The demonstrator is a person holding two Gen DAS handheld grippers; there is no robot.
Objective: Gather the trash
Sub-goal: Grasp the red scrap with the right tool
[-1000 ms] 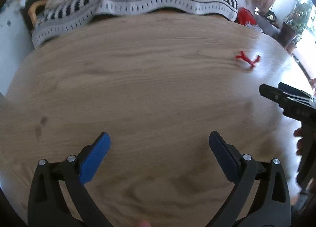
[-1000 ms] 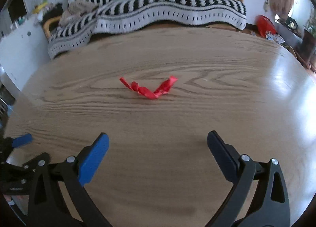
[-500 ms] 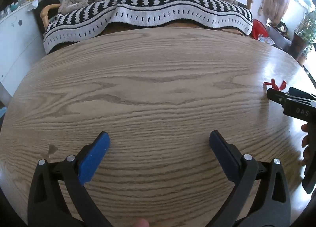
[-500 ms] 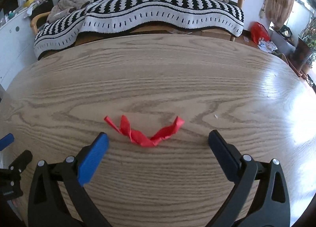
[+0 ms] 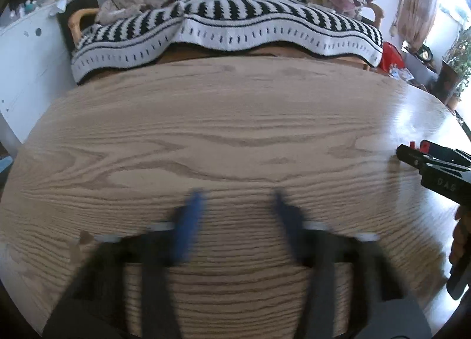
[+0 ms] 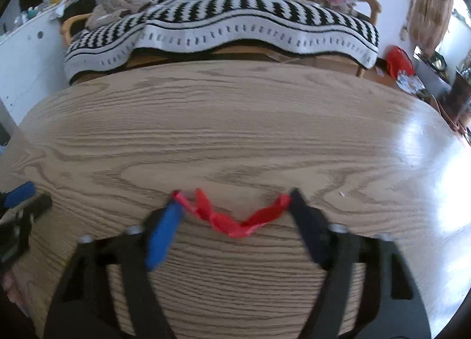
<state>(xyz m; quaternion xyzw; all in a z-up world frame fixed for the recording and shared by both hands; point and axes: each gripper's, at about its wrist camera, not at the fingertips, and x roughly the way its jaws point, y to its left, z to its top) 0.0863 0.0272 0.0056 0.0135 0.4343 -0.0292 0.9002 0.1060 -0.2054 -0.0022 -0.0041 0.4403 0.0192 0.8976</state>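
Right claw: the right gripper [image 6: 235, 200] is squeezing in right now. A second ago its blue-padded jaws stood wide, well short of the scrap; now they flank it.
Trash: the twisted red strip of plastic wrapper [image 6: 232, 216] lies flat on the oval oak-grain table [image 6: 235, 132], dead centre between the right jaws. One end touches the blue pad on the left, the other touches the dark pad on the right.
Grip status: contact at both tips, but I judge it not yet clenched; the strip keeps its loose V shape and is not lifted.
Left claw: the left gripper [image 5: 235, 200] is snapping shut too, blurred with speed, on bare wood. Nothing sits between its jaws, where a moment ago they gaped wide open.
Seen from the left: the right claw shows off to the right side, with a speck of red at its tip.
Meaning: the approach looks done and the pick-up is under way on the right.
Watch for: a thin, limp strip could buckle upward or slip under the pads as they meet.
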